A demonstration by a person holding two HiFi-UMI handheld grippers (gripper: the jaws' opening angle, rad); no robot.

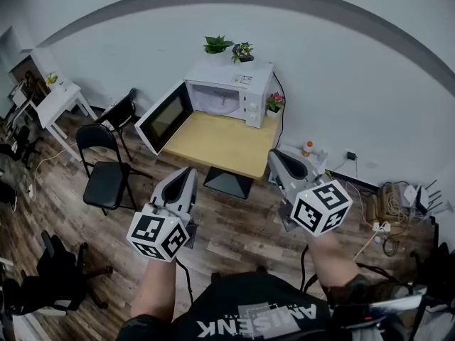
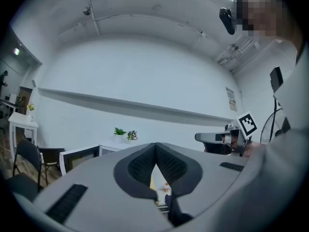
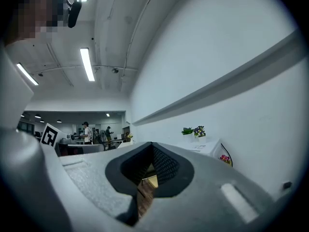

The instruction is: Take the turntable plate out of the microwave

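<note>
Task barely begun: microwave (image 1: 238, 91) on desk (image 1: 217, 144), door (image 1: 165, 117) open, turntable plate (image 1: 226, 106) inside cavity. I hold left gripper (image 1: 188, 172) and right gripper (image 1: 276, 156) well back, jaws clenched, empty. Approach, grasp, withdrawal all left.

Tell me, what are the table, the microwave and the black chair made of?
Table: probably pale wood or wood-look laminate, matte, even tan top.
Microwave: smooth white casing, painted metal or plastic; its open door has a dark, glassy-looking window.
Black chair: thin tube legs that look like metal, dark seat, maybe fabric or vinyl; too small to tell.
</note>
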